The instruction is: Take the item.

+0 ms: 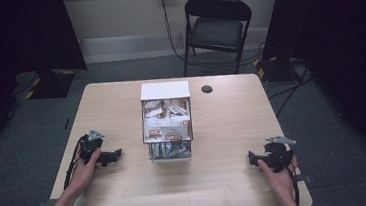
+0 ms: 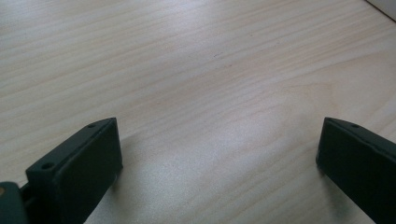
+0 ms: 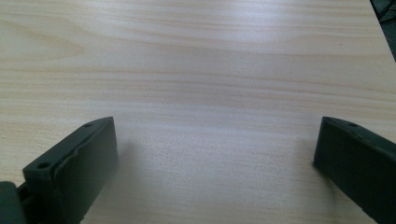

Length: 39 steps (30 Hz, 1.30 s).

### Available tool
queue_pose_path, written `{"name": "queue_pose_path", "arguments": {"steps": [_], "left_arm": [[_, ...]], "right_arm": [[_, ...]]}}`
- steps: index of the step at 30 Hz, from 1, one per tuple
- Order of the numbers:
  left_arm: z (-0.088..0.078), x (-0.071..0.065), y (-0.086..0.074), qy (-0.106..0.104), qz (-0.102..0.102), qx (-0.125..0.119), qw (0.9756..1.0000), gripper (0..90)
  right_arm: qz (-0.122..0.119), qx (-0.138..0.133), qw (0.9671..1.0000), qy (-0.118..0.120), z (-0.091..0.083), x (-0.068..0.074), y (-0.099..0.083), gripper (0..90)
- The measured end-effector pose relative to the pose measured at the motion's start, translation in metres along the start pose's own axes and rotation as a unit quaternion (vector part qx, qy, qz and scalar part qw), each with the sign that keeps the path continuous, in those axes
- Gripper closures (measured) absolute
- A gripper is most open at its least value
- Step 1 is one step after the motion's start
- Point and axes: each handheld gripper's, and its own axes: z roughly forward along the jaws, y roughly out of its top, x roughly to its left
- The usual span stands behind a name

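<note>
Both tongs (image 1: 118, 154) (image 1: 252, 156) agape, empty

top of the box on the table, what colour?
White, best in the high view: box.

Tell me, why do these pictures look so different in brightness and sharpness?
High view: dim, dark at both sides, light pooled on the table and the white box, whose packets look soft. Left gripper view: brighter, soft glare across the wood, a shadow beside each jaw of the left claw. Right gripper view: pale glare bands, the right claw slightly blurred.
</note>
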Motion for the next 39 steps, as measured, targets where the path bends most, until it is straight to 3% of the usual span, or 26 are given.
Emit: {"name": "queue_pose_path", "arguments": {"steps": [5,8,9,10,15,17,31,39], "left_arm": [[0.000,0.000,0.000,0.000,0.004,0.003,1.0000,0.0],[0.000,0.000,0.000,0.000,0.001,0.001,1.0000,0.0],[0.000,0.000,0.000,0.000,0.001,0.000,1.0000,0.0],[0.000,0.000,0.000,0.000,0.001,0.000,1.0000,0.0],[0.000,0.000,0.000,0.000,0.001,0.001,1.0000,0.0],[0.000,0.000,0.000,0.000,0.001,0.001,1.0000,0.0],[0.000,0.000,0.000,0.000,0.001,0.000,1.0000,0.0],[0.000,0.000,0.000,0.000,0.001,0.000,1.0000,0.0]], "right_arm": [[0.000,0.000,1.0000,-0.001,-0.001,0.001,0.000,0.6],[0.000,0.000,1.0000,0.005,-0.003,0.001,0.000,6.7],[0.000,-0.007,1.0000,0.003,-0.005,0.002,0.000,14.8],[0.000,-0.007,1.0000,0.003,-0.005,0.002,0.000,14.8],[0.009,0.004,0.9995,0.028,-0.006,0.005,0.006,14.2],[0.004,-0.009,0.9994,0.033,-0.008,0.008,0.008,14.3],[-0.013,-0.023,0.9974,0.067,-0.021,0.010,0.016,25.7],[-0.013,-0.036,0.9931,0.110,-0.033,0.023,0.025,28.5]]}}
